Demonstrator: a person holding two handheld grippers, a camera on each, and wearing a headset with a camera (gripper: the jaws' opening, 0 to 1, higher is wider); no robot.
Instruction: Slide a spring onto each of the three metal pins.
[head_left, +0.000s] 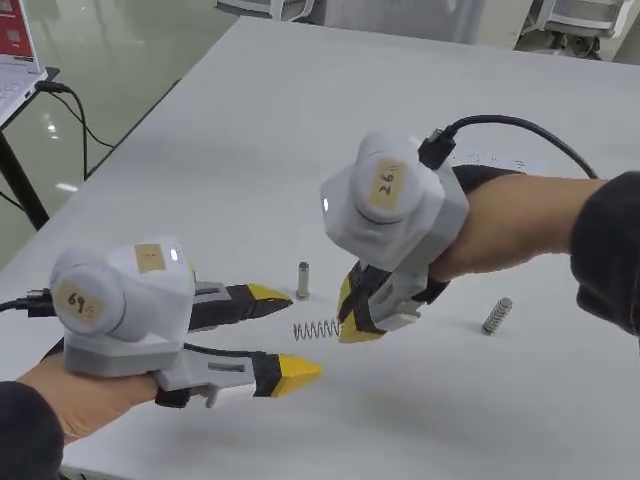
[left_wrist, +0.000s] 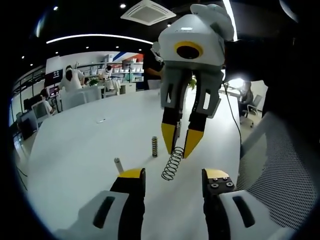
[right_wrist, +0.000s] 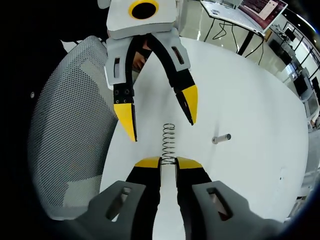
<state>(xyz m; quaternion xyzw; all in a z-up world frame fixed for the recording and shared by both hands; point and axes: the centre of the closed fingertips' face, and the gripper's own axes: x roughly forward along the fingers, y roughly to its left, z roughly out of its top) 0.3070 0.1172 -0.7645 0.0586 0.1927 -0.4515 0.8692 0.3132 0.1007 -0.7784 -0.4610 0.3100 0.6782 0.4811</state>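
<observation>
Your right gripper (right_wrist: 168, 162) has its jaws pinched tight on one end of a spring (right_wrist: 169, 141), which sticks straight out from the yellow tips above the white table (right_wrist: 240, 100). Your left gripper (left_wrist: 173, 173) faces it with jaws spread wide and holding nothing. The spring's free end lies between those open tips, apart from both.

Just beyond the spring a bare metal pin (head_left: 303, 280) stands upright on the table, near the left gripper's upper tip. A second pin (head_left: 497, 316), with a spring coiled around it, sits well apart on the far side of your right gripper and leans a little. Behind the left gripper in the right gripper view is a mesh chair back (right_wrist: 65, 140), and a laptop (head_left: 15, 50) sits off the table's far left corner.

In the head view the right gripper's body covers the spot where its jaws meet the spring. I cannot tell whether the spring touches the tabletop.
</observation>
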